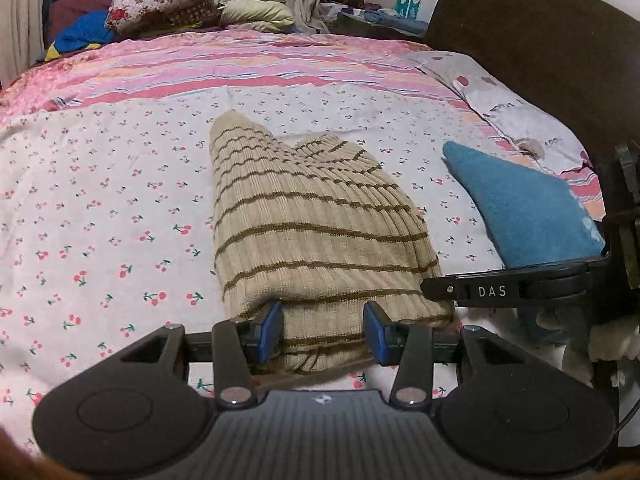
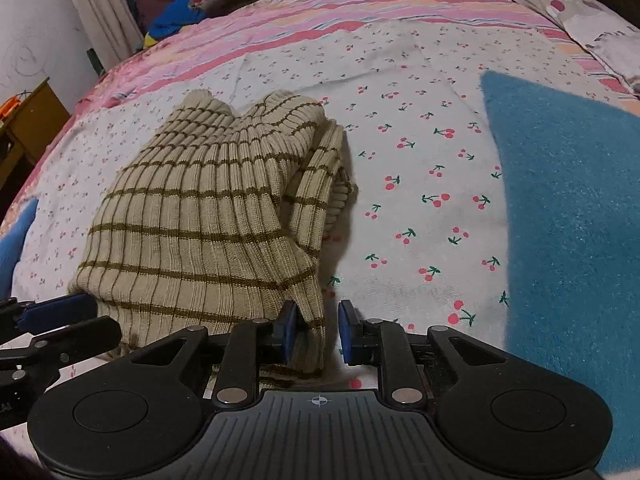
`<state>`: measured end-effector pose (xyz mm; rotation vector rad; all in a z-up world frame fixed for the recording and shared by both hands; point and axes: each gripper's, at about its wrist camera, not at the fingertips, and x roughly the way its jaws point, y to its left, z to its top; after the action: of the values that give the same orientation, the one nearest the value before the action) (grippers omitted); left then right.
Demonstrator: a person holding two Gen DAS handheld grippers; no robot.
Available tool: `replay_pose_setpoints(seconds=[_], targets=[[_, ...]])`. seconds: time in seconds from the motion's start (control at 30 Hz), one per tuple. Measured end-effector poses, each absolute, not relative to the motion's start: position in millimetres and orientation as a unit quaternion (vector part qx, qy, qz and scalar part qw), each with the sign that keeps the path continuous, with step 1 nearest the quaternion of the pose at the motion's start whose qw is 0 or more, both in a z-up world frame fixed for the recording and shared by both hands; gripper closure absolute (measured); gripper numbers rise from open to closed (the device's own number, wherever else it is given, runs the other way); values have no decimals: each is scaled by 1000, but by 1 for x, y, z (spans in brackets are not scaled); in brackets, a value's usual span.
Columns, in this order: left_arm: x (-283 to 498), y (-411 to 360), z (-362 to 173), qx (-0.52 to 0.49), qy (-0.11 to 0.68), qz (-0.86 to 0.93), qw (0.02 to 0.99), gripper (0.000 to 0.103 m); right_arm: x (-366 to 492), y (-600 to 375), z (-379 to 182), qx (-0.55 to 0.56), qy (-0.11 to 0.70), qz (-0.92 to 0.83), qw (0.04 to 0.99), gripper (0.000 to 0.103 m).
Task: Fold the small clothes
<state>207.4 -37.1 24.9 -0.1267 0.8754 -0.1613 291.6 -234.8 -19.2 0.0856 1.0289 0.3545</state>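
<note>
Cherry-print bedsheet (image 1: 100, 220) — striped sweater's (image 1: 304, 220) near hem between left gripper's (image 1: 324, 334) pads

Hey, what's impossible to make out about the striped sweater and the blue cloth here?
- Striped sweater: near hem hidden behind the left tool in the left wrist view, so grip is unclear.
- Right tool, right wrist view: pad contact with the sweater edge unclear.
- Blue cloth: cut off by the right edge there.

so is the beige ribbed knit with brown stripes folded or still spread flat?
Folded, loosely. The beige ribbed knit with brown stripes lies doubled in a narrow bundle on the cherry-print sheet, layered edges showing on one side; not squared up.
</note>
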Motion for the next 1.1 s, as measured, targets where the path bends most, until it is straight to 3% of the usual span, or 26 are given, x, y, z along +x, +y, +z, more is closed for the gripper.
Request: replay_pose_setpoints(seconds=[0.4, 0.57, 0.7, 0.97, 1.1], targets=[[203, -36, 39, -35, 409, -54, 910, 51, 286, -236, -19, 42, 485, 153, 860, 78], [216, -37, 29, -9, 406, -33, 913, 35, 285, -236, -20, 43, 484, 150, 861, 78], [233, -29, -1, -13, 464, -13, 886, 33, 284, -234, -16, 38, 484, 145, 862, 75], [206, -29, 12, -30, 457, 1, 889, 31, 236, -230, 27, 33, 427, 147, 891, 72], [189, -28, 21, -58, 451, -3, 891, 22, 211, -225, 38, 28, 416, 145, 897, 71]])
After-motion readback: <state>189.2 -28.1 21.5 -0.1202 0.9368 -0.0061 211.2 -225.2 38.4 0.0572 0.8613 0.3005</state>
